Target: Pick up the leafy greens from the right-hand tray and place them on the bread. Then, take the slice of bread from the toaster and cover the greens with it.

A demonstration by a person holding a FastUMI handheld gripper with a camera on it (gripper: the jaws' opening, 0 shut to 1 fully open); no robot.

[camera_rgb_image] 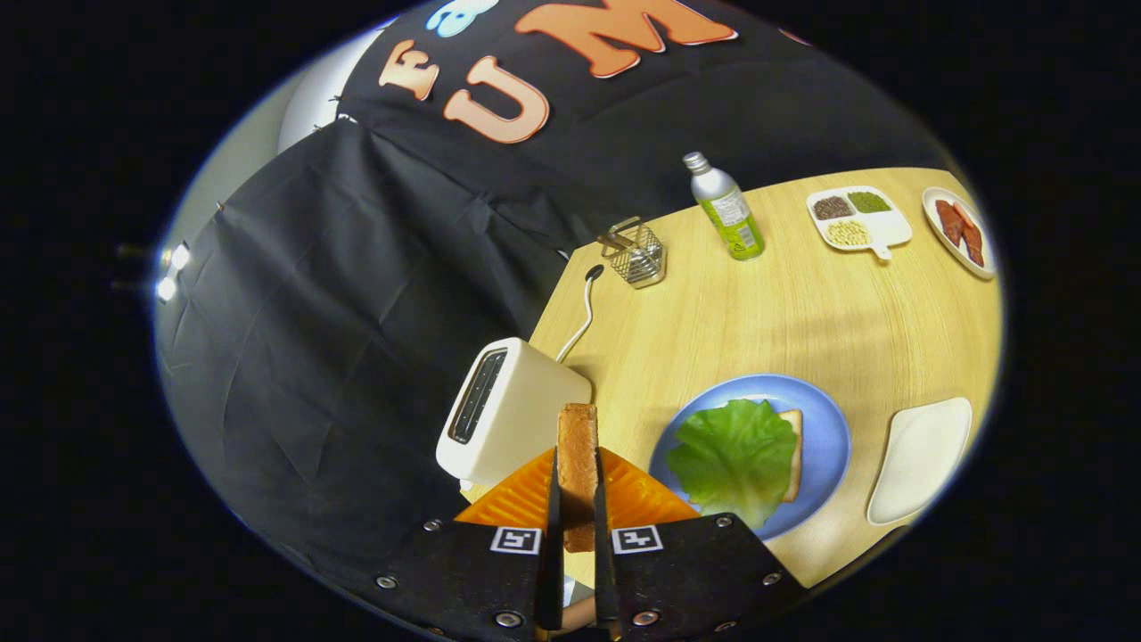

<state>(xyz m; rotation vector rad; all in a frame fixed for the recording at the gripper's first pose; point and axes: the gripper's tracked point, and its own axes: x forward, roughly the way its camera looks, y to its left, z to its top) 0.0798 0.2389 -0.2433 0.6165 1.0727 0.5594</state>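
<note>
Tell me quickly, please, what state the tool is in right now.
Tool: closed on the slice of bread, held upright on edge between both fingers, beside the toaster.

Legible text and signs: none can be read as words or numbers.

Item 1: two square black-and-white coded markers, the left marker [515, 539] and the right marker [636, 539], one on each side of the gripper [578, 464] body just behind its fingers; they are patterns, not letters or digits. The fingers are closed on the slice of bread [578, 428], which stands upright between them, both fingers pressing its faces. Item 2: a printed label [738, 223] wrapped around the metal bottle [713, 183] standing on the table well beyond the fingers; the print is too small and blurred to make out.
</note>
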